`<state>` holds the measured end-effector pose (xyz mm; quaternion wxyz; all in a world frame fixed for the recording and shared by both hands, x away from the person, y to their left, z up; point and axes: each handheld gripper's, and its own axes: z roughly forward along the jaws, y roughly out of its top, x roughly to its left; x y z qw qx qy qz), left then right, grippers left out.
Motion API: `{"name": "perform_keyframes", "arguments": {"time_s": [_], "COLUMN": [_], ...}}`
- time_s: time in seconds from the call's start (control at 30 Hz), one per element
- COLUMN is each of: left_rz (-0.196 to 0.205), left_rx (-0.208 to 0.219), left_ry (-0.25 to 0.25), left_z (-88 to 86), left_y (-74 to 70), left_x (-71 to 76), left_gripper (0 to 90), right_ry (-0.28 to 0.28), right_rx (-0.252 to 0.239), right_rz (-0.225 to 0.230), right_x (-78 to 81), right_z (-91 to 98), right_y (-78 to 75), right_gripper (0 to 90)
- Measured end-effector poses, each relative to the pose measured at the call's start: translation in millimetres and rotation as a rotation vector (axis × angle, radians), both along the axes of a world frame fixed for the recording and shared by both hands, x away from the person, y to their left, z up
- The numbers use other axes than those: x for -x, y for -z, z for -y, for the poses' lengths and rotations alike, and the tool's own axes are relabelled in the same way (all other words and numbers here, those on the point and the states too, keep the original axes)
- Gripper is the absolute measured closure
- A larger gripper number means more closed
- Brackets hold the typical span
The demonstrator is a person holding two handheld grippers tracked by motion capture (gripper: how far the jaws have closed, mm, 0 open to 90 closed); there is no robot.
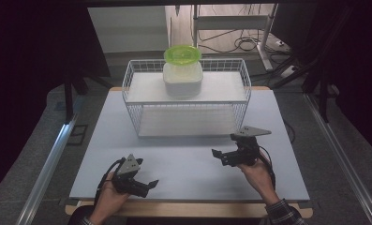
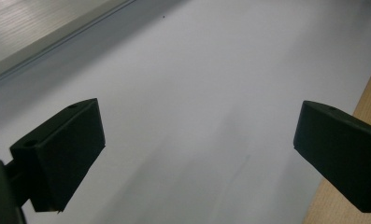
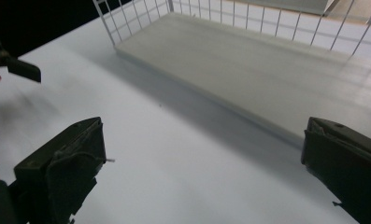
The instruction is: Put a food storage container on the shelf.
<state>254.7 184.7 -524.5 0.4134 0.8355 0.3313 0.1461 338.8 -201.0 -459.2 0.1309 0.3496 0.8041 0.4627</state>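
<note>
A clear tub with a green lid [image 1: 182, 70] stands on the upper shelf of a white wire rack [image 1: 187, 96] at the back of the table. My left gripper [image 1: 146, 186] rests low over the white tabletop [image 1: 183, 164] near its front left edge, jaws wide open and nothing between them [image 2: 197, 154]. Held over the front right of the table, my right gripper [image 1: 219, 157] points left toward the rack's lower shelf [image 3: 248, 65]; its jaws stand open and empty [image 3: 202, 163]. In the right gripper view the left gripper [image 3: 10, 65] shows at the far left.
The wire rack's front is open toward me, its lower shelf bare. A wooden edge [image 2: 360, 107] borders the tabletop at the front. Metal rails [image 1: 48, 164] run along both sides of the table, with cables and stands on the floor behind.
</note>
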Motion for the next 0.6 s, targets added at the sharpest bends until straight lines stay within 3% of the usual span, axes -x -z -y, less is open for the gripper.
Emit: {"name": "perform_keyframes", "arguments": {"time_s": [0.23,0.4,0.6], "left_rz": [-0.005,-0.006,-0.002], "left_rx": [-0.011,-0.012,-0.009], "left_ry": [0.007,0.014,0.018], "left_z": [1.0,1.4,2.4], "left_y": [1.6,2.1,1.6], "left_x": [-0.6,-0.7,-0.8], "left_gripper": [1.9,1.9,1.8], "right_ry": [-0.009,0.002,0.005], "right_rx": [0.074,0.135,0.167], "right_rz": [-0.017,-0.067,-0.08], "right_x": [11.5,15.4,14.4], "right_z": [5.4,9.2,8.2], "right_y": [26.5,44.1,49.7], "right_gripper": [0.0,0.0,0.0]}}
